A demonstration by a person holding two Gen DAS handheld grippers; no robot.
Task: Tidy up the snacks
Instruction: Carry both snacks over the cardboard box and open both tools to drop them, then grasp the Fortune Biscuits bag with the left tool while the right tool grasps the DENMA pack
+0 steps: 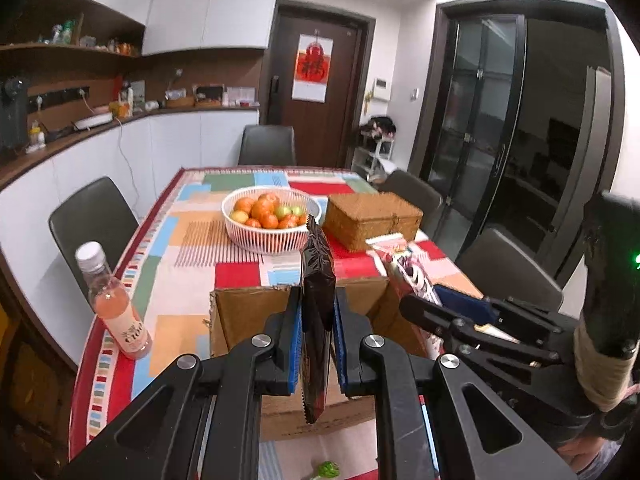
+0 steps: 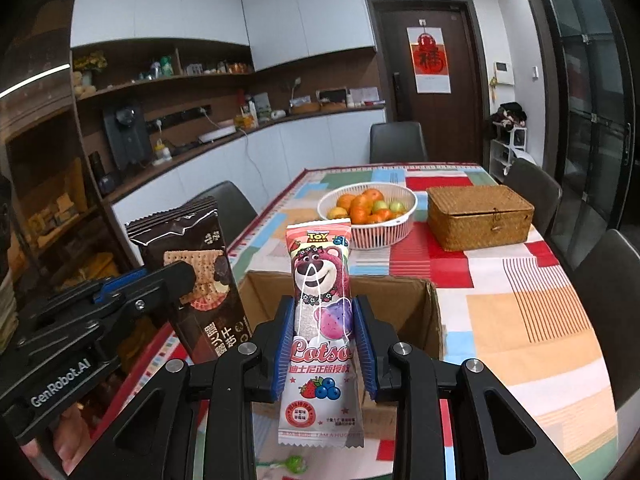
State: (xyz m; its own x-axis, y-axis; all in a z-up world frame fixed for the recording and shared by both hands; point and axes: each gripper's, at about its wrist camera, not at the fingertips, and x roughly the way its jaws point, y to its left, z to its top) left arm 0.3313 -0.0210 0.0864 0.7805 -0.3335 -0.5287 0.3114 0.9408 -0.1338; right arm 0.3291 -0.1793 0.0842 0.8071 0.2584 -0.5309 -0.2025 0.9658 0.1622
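My left gripper (image 1: 318,316) is shut on a dark brown biscuit packet (image 1: 318,280), held edge-on above the open cardboard box (image 1: 248,312). The same packet shows in the right wrist view (image 2: 196,264), with the left gripper (image 2: 120,292) at the left. My right gripper (image 2: 324,340) is shut on a pink and white Lotso snack packet (image 2: 322,320), held upright over the near side of the cardboard box (image 2: 404,300). The right gripper (image 1: 460,304) and its packet (image 1: 400,264) show at the right of the left wrist view.
A white basket of fruit (image 1: 272,216) and a lidded wicker box (image 1: 372,216) stand behind the cardboard box. A pink drink bottle (image 1: 112,300) stands at the table's left edge. A green lollipop (image 2: 294,464) lies near the front edge. Chairs surround the table.
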